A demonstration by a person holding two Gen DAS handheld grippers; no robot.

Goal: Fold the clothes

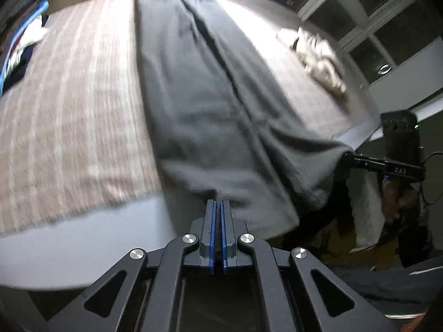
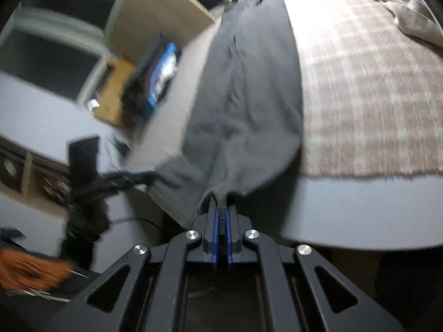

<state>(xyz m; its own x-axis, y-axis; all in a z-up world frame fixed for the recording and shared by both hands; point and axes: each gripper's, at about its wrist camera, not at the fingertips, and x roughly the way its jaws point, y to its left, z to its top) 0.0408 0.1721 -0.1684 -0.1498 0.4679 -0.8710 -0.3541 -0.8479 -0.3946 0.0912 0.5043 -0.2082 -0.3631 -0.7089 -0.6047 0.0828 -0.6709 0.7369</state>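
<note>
A long dark grey pair of trousers (image 1: 193, 96) lies lengthwise on a bed, its near end hanging over the front edge. My left gripper (image 1: 217, 202) is shut on the near hem, with the cloth pinched at its blue pads. The right gripper (image 1: 346, 156) holds the other hem corner off to the right. In the right wrist view the trousers (image 2: 243, 96) stretch away from my right gripper (image 2: 221, 206), which is shut with grey fabric bunched between its pads. The left gripper (image 2: 151, 175) shows blurred at the left, at the hem's other corner.
A brown striped blanket (image 1: 69, 96) covers the bed (image 2: 360, 215). A crumpled beige garment (image 1: 318, 55) lies at the far right of the bed. Piled clothes (image 1: 19, 47) sit at the far left. Windows (image 1: 373, 13) stand behind.
</note>
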